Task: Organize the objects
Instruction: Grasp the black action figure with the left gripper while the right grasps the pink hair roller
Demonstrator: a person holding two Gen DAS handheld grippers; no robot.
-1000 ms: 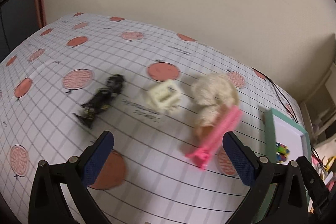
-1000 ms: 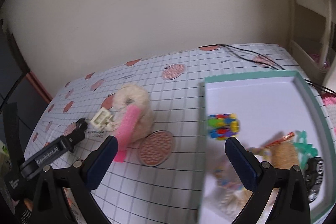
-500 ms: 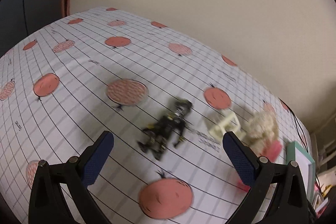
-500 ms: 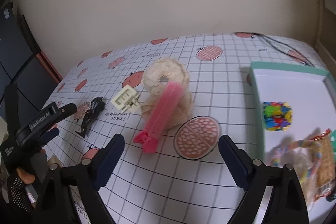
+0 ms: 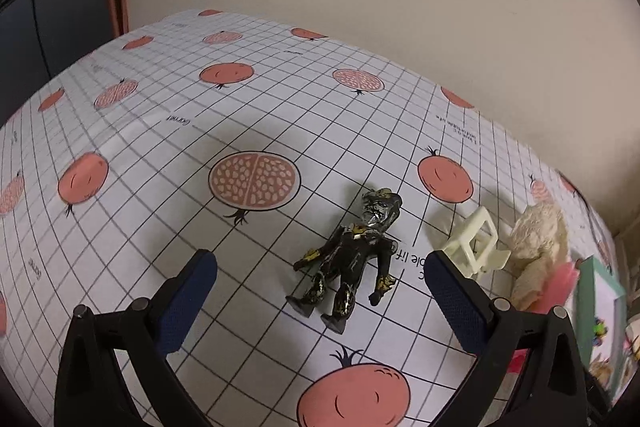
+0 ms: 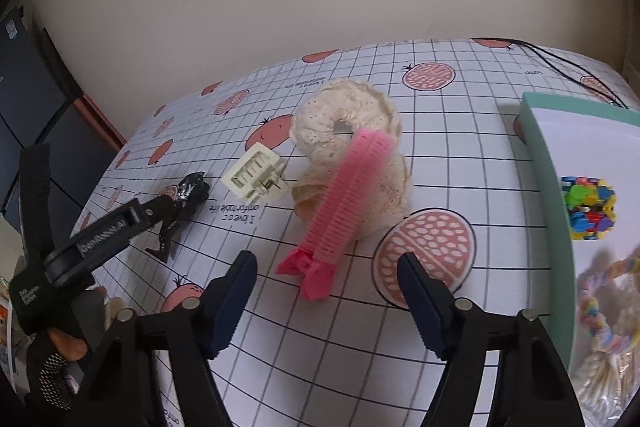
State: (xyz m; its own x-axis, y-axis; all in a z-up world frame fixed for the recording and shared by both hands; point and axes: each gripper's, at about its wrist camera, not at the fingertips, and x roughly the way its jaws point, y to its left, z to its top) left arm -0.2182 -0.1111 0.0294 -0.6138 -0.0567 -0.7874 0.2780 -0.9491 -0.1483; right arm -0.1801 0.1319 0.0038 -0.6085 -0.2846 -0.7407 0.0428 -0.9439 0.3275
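Left wrist view: the left gripper (image 5: 320, 291) hangs over a table (image 5: 160, 131) covered with a grid-and-pomegranate cloth, its jaws spread wide with nothing pressed between them. A small black toy figure (image 5: 352, 263) lies on its back on the cloth, in line with the gap between the blue fingertips (image 5: 188, 301) but beyond them and untouched. To its right lie a cream hair claw (image 5: 474, 245) and, just beside that, a cream scrunchie (image 5: 540, 235); a pink hair clip (image 5: 562, 287) and the edge of a green-rimmed tray (image 5: 586, 291) show partly at the right margin.

Right wrist view: the right gripper (image 6: 326, 301) points down at the near end of the pink hair clip (image 6: 344, 215), which leans across the scrunchie (image 6: 348, 131). Its jaws are closing, part-way apart; the clip's near end lies just ahead of the gap and the pads do not touch it. The hair claw (image 6: 256, 177) and toy figure (image 6: 182, 207) lie to the left, the figure partly behind the left gripper (image 6: 104, 231). The tray (image 6: 548, 187) at right holds a multicoloured bead ball (image 6: 588, 207) and a pastel braided rope (image 6: 604, 303)
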